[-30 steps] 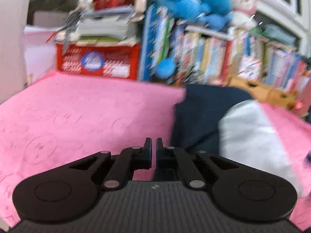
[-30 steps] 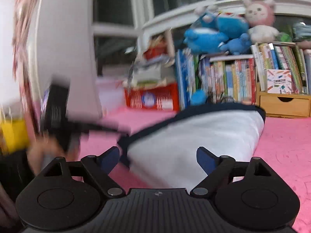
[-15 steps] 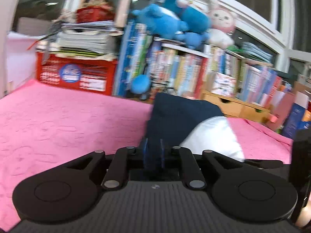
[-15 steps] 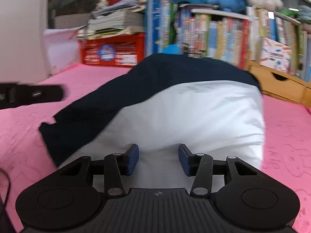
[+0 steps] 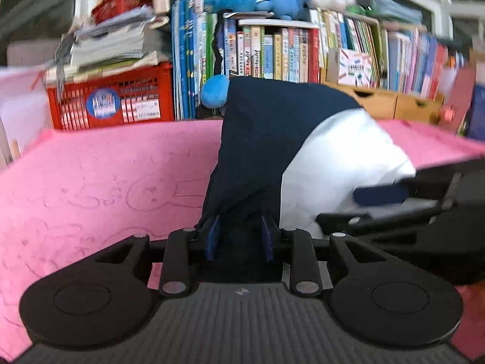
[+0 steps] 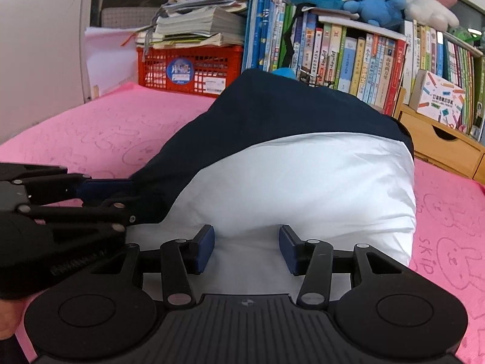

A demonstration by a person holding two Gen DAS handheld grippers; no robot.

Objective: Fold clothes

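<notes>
Left gripper [image 5: 239, 238], left wrist view: I read its jaws as having just been opening, parted with the navy edge of the garment [image 5: 272, 139] lying loose between them, not pinched. The garment rests on the pink mat [image 5: 106, 182]; the right gripper [image 5: 382, 195] shows at the right.

Right wrist view: right gripper [image 6: 247, 248] has its jaws parted astride the white panel, pads beside the cloth, no pinch evident. For a clean fold, I would judge both grips should close on matching near corners before lifting together.
</notes>
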